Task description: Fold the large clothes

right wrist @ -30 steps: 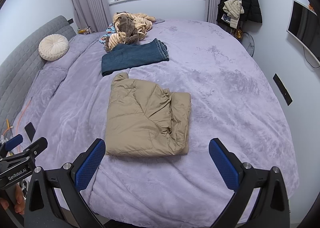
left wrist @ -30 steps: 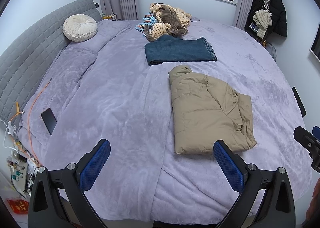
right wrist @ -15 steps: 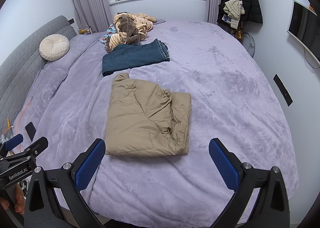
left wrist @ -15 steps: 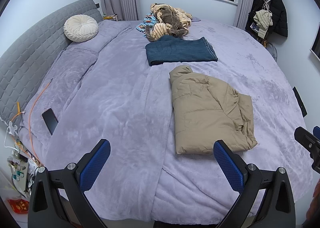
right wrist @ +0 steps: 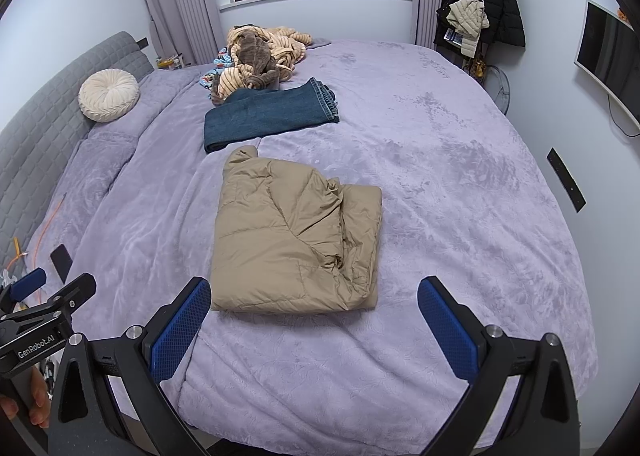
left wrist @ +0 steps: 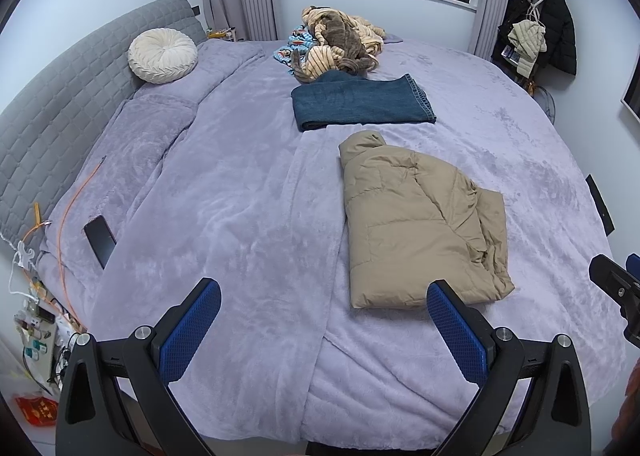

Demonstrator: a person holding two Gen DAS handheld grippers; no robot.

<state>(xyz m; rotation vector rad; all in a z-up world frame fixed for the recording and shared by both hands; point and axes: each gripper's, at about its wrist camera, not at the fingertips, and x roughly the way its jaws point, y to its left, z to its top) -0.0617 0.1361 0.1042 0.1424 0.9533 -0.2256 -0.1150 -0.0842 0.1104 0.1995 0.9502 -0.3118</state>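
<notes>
A: Where's the tan puffer jacket (right wrist: 296, 240)?

B: Folded flat on the lilac bedspread (right wrist: 460, 192), just ahead of the right gripper (right wrist: 314, 310), lying between its spread fingers and touching neither. From the left gripper (left wrist: 324, 308) it sits ahead and to the right.

A: Either one holding anything?

B: No, both gape wide and empty, hovering at the bed's near edge. Folded jeans (right wrist: 272, 114) lie just beyond the jacket

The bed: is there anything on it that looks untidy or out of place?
Yes. A tangled heap of striped and brown clothes lies unfolded at the far end of the bed, unlike the folded tan jacket and jeans. A dark phone lies near the left edge.
</notes>
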